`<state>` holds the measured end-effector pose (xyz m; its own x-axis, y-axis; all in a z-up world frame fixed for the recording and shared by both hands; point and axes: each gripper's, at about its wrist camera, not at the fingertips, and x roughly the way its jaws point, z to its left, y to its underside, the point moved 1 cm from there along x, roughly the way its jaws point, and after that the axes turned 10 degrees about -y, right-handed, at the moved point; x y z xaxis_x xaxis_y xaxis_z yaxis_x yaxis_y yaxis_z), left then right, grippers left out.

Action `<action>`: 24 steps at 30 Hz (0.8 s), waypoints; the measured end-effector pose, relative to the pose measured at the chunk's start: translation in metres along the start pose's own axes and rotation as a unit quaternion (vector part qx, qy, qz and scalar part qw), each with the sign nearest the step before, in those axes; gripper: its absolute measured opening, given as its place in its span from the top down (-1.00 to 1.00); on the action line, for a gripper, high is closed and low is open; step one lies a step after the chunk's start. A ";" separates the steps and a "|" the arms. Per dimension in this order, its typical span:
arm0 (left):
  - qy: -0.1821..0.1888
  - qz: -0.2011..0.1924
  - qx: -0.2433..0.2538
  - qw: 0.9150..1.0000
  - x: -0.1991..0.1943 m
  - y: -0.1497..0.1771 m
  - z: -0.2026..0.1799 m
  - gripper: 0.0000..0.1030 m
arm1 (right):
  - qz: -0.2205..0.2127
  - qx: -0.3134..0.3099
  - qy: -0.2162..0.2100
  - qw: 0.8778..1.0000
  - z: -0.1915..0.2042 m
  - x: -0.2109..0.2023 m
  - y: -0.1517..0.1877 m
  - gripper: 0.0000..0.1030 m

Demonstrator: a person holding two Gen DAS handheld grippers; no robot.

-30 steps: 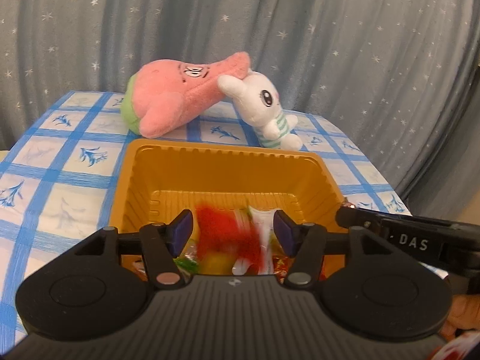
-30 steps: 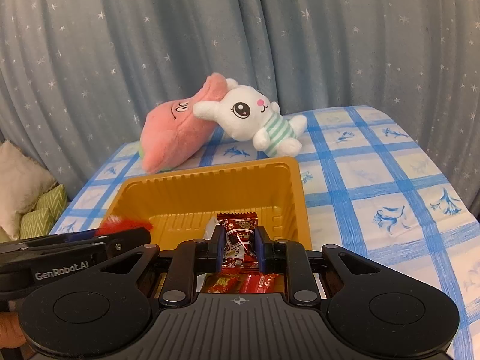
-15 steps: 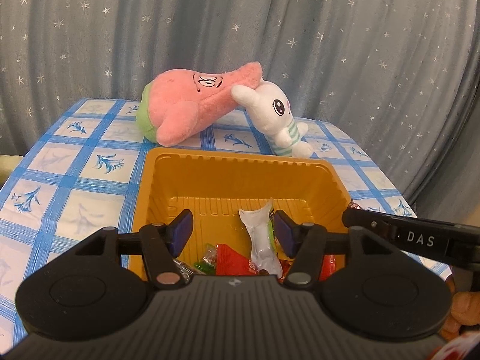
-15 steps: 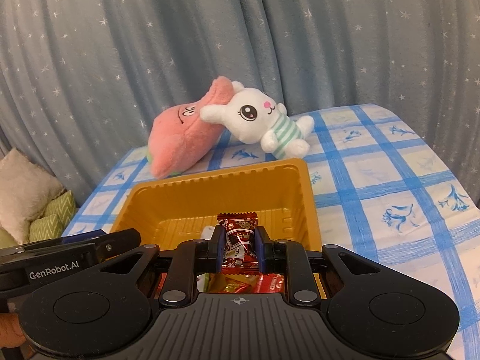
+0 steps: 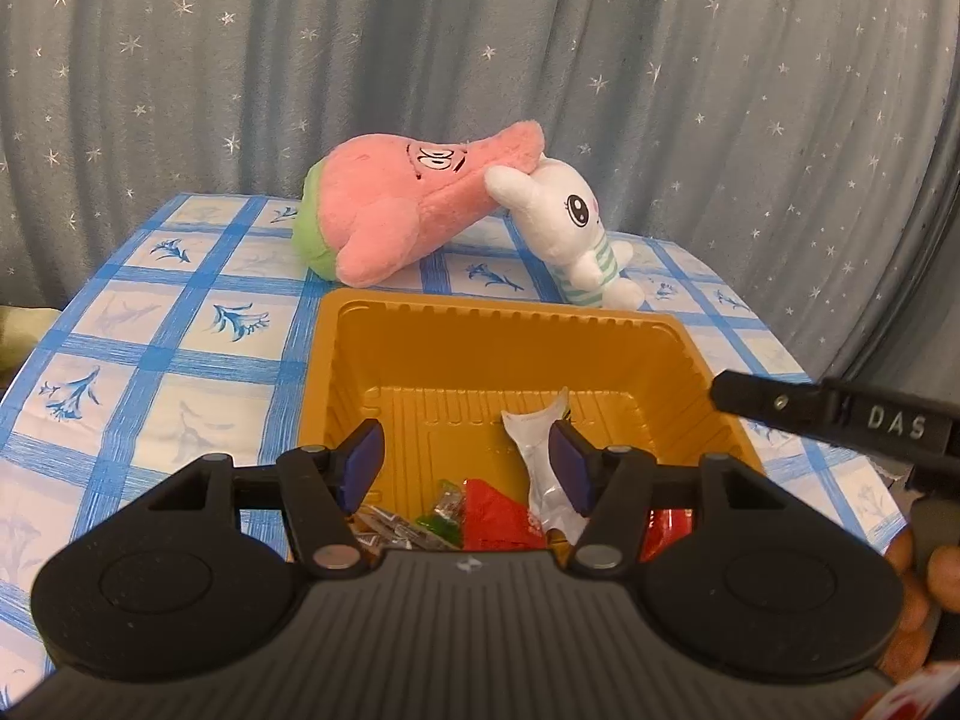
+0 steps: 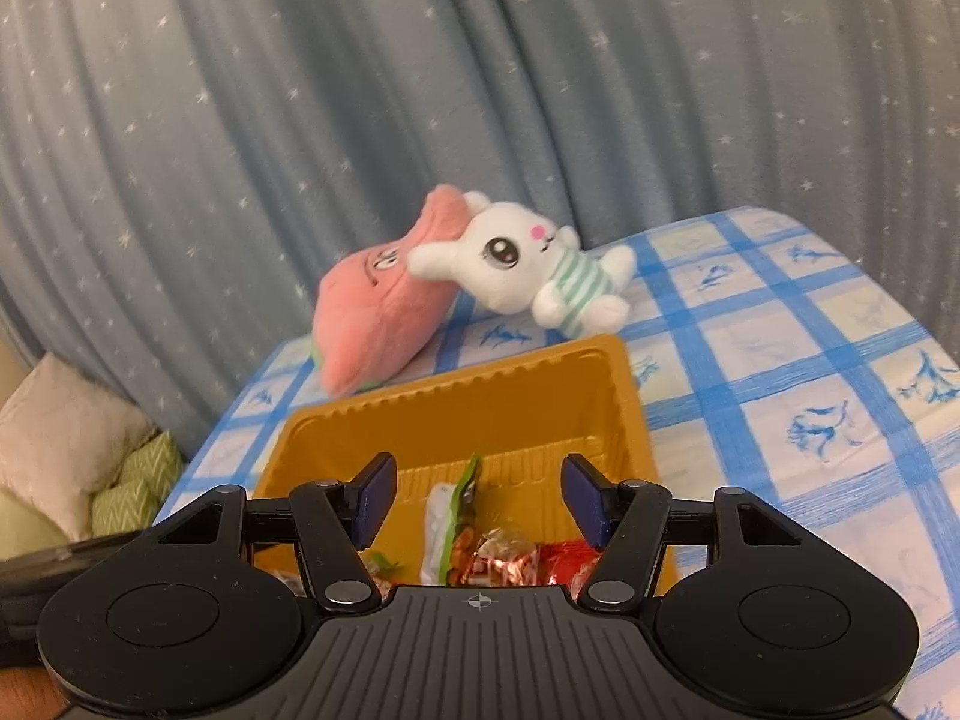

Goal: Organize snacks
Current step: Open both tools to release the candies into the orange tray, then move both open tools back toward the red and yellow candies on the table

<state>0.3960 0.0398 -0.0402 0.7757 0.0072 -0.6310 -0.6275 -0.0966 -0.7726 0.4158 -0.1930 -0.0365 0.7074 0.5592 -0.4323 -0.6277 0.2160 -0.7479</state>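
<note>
An orange plastic tray sits on the blue-checked tablecloth and holds several wrapped snacks: a white packet, a red packet and small candies. My left gripper is open and empty above the tray's near end. My right gripper is open and empty above the same tray; below it lie a white-green packet, foil candies and a red packet. The right gripper's body shows at the right of the left wrist view.
A pink star plush and a white rabbit plush lie on the table just behind the tray. A grey starred curtain hangs behind. Cushions lie off the table's left edge.
My right gripper opened and let go of the red snack packet into the tray. My left gripper stayed open and rose slightly; the snack it dropped settled in the tray.
</note>
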 end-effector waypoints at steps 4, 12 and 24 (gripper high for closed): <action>-0.002 -0.001 0.006 1.000 -0.003 0.002 0.001 -0.11 | -0.003 -0.001 0.010 1.000 -0.003 -0.004 -0.001 -0.18; -0.012 -0.003 0.015 1.000 -0.016 0.008 0.002 -0.11 | -0.005 -0.028 0.020 0.999 0.004 -0.014 0.002 -0.18; -0.016 -0.005 0.029 0.999 -0.047 0.028 0.007 -0.13 | 0.001 -0.063 0.021 0.998 0.024 -0.041 0.018 -0.18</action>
<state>0.3416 0.0435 -0.0325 0.7798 0.0397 -0.6248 -0.6236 -0.0391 -0.7808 0.3674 -0.1923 -0.0204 0.7204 0.5249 -0.4532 -0.5860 0.1112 -0.8027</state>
